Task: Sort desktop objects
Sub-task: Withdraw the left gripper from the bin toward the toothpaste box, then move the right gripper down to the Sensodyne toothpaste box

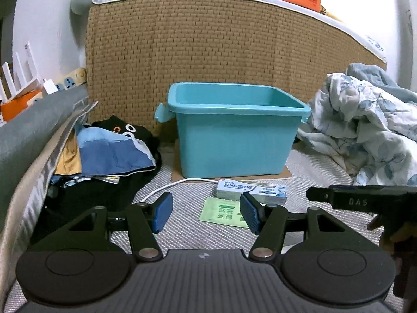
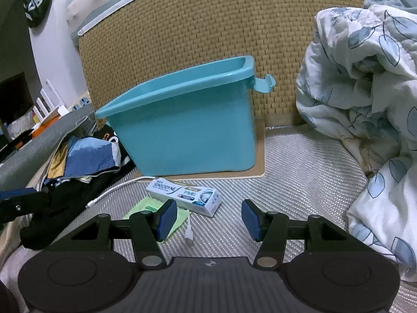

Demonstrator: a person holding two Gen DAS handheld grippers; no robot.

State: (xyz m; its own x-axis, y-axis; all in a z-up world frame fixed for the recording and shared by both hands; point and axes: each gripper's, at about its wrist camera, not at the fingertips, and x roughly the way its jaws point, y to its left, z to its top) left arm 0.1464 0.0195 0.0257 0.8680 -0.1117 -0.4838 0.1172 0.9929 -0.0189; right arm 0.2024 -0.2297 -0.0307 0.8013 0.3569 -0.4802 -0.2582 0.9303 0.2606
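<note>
A teal plastic bin [image 1: 234, 140] [image 2: 187, 130] stands on a thin board against a woven headboard. In front of it lie a Sensodyne toothpaste box [image 1: 251, 190] [image 2: 183, 194], a green sachet [image 1: 224, 212] [image 2: 142, 208] and a white cable [image 1: 177, 185] [image 2: 117, 187] with its plug [image 2: 189, 233]. My left gripper [image 1: 206, 214] is open and empty, just short of the sachet and box. My right gripper [image 2: 206, 219] is open and empty, to the right of the box; its black body shows in the left wrist view [image 1: 365, 200].
A pile of dark and blue clothes [image 1: 109, 151] [image 2: 86, 159] lies left of the bin beside a grey rail [image 1: 31, 130]. A crumpled floral quilt [image 1: 365, 130] [image 2: 365, 104] fills the right. The woven headboard [image 1: 208, 47] closes the back.
</note>
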